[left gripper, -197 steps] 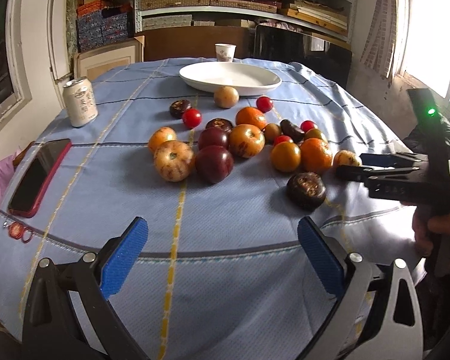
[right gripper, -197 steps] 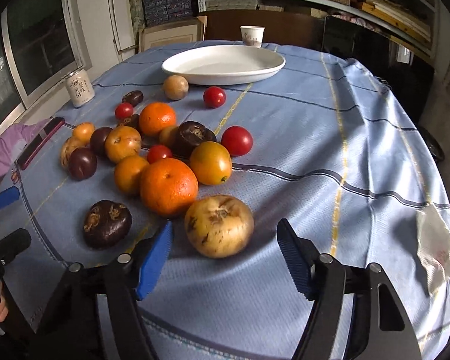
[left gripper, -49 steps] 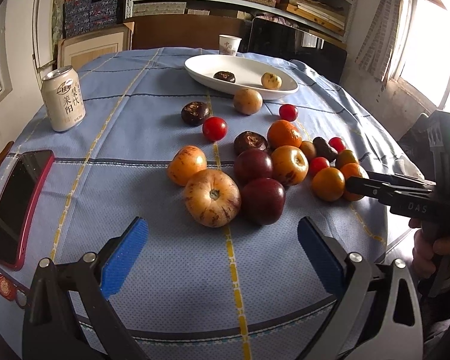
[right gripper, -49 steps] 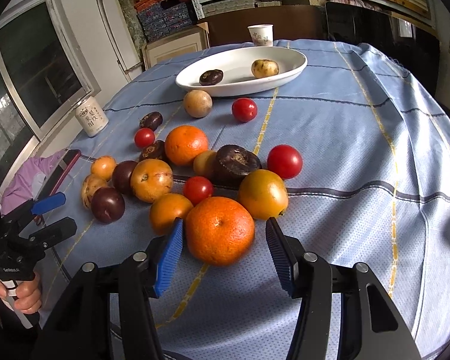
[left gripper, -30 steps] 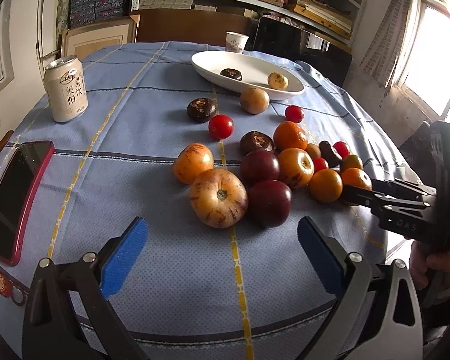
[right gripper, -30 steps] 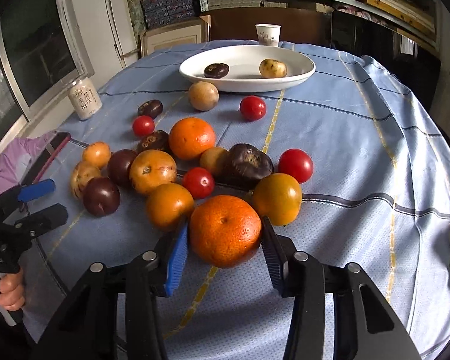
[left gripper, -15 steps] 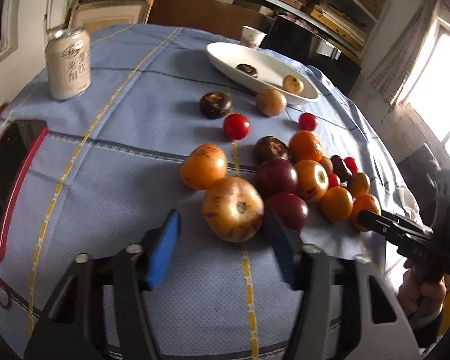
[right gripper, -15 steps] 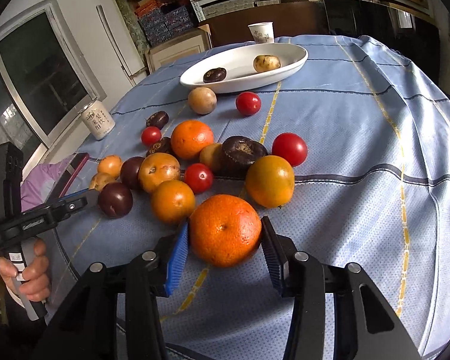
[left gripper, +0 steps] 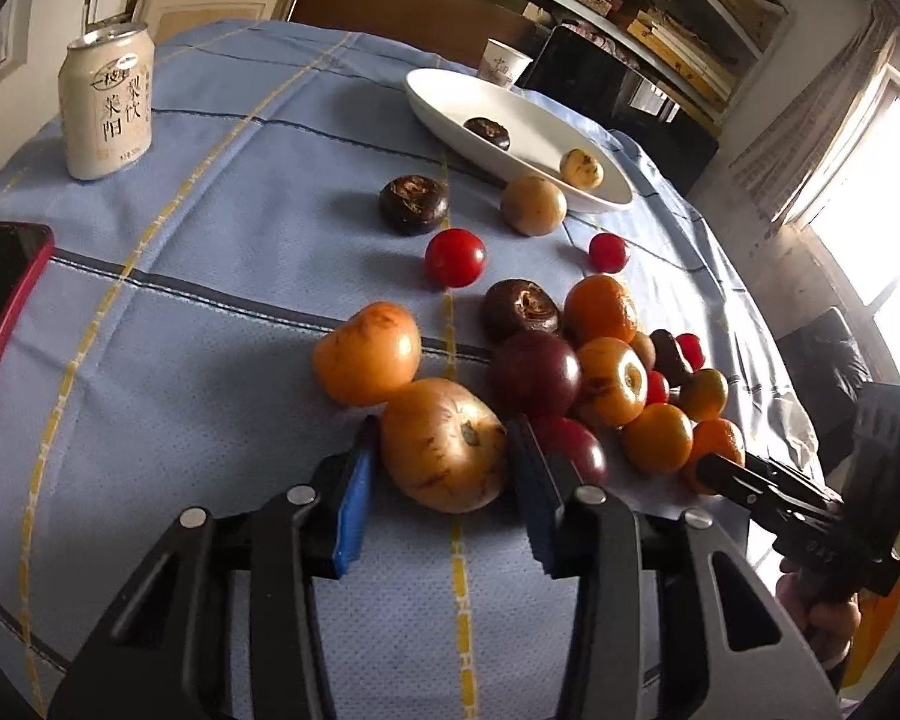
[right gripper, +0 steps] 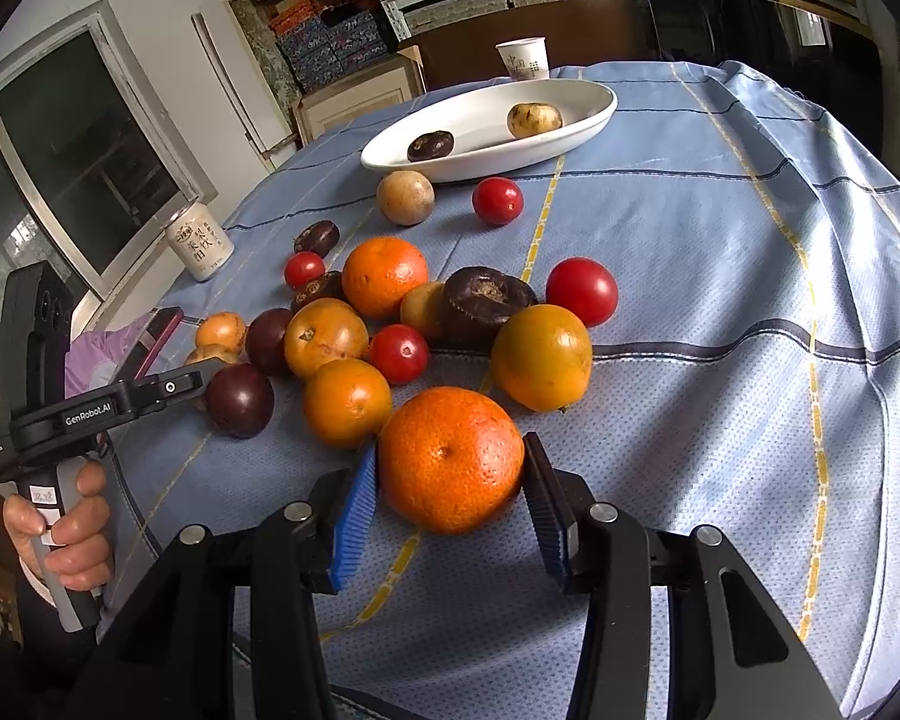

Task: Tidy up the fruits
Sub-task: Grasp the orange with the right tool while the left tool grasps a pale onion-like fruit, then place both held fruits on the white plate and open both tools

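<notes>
Shelves stacked with boxes line the far wall behind a table draped in a blue tablecloth point(right gripper: 720, 252) with yellow and dark stripes; on my left gripper point(left gripper: 444, 477) the jaws have just been closing, and the blue pads now sit against both flanks of a pale striped fruit point(left gripper: 444, 447), so I read it as clamped on that fruit, which rests on the cloth at the near edge of the pile. Just behind it lie an orange persimmon-like fruit point(left gripper: 367, 360) and a dark plum point(left gripper: 534, 373), the fruit touching both; a second dark plum point(left gripper: 576, 450) sits just right of the pad. My right gripper point(right gripper: 450, 495) is clenched on a large orange point(right gripper: 450, 459), pads pressed to either side, the orange at the front of the heap and touching a smaller orange point(right gripper: 347, 401) on its left. Farther back stands the white oval dish point(right gripper: 570, 138), holding a dark brown fruit point(right gripper: 430, 145) and a pale speckled one point(right gripper: 534, 120), well apart from each other; a paper cup point(right gripper: 523, 59) stands behind the dish. A drink can point(left gripper: 107, 111) stands off to the left, and a red-cased phone point(left gripper: 0, 282) lies at the cloth's left edge; a hand point(right gripper: 66, 531) grips the left tool's handle.
</notes>
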`<state>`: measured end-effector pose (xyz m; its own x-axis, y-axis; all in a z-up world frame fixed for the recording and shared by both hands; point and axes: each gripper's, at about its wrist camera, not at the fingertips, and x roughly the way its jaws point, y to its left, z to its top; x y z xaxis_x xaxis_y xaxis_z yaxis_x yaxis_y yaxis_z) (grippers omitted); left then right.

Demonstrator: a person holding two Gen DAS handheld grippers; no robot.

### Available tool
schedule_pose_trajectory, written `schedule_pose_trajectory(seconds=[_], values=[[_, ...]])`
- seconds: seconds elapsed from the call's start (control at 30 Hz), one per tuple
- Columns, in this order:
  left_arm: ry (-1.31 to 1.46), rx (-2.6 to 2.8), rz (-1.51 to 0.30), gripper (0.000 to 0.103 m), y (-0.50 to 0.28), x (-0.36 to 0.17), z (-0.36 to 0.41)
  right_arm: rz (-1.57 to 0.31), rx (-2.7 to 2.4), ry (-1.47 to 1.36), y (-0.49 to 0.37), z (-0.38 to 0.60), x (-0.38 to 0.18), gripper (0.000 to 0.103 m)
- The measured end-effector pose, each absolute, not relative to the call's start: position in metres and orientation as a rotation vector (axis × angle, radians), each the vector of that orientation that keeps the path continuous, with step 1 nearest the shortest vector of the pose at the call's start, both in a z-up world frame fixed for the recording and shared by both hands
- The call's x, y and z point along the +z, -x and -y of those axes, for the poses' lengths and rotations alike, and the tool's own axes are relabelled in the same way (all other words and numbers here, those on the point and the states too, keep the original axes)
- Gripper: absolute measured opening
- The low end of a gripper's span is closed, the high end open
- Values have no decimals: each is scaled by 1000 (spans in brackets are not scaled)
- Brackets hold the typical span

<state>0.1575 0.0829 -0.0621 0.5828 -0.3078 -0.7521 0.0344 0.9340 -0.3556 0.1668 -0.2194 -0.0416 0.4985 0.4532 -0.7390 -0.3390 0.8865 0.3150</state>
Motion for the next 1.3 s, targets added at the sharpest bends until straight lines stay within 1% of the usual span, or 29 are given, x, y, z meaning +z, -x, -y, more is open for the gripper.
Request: schedule_pose_trajectory(seconds=[0.37, 0.53, 0.63, 0.77, 0.87, 1.0, 1.13, 1.3], values=[[291, -163, -896, 41, -141, -57, -80, -925, 479, -128, -166, 219, -40, 47], [245, -162, -847, 41, -130, -44, -76, -923, 490, -134, -165, 220, -38, 47], [210, -185, -830, 41, -131, -31, -72, -915, 524, -123, -162, 218, -27, 47], [169, -231, -807, 41, -145, -7, -68, -857, 572, -63, -167, 214, 7, 47], [126, -253, -778, 41, -165, 17, -62, -801, 583, -24, -188, 210, 34, 47], [70, -260, -745, 41, -211, 42, -54, -750, 547, -1, -233, 203, 51, 47], [60, -258, -761, 41, -286, 53, -48, -788, 520, -33, -301, 188, 42, 47], [30, -227, -844, 41, -376, 37, -35, -871, 484, -39, -364, 169, 15, 47]])
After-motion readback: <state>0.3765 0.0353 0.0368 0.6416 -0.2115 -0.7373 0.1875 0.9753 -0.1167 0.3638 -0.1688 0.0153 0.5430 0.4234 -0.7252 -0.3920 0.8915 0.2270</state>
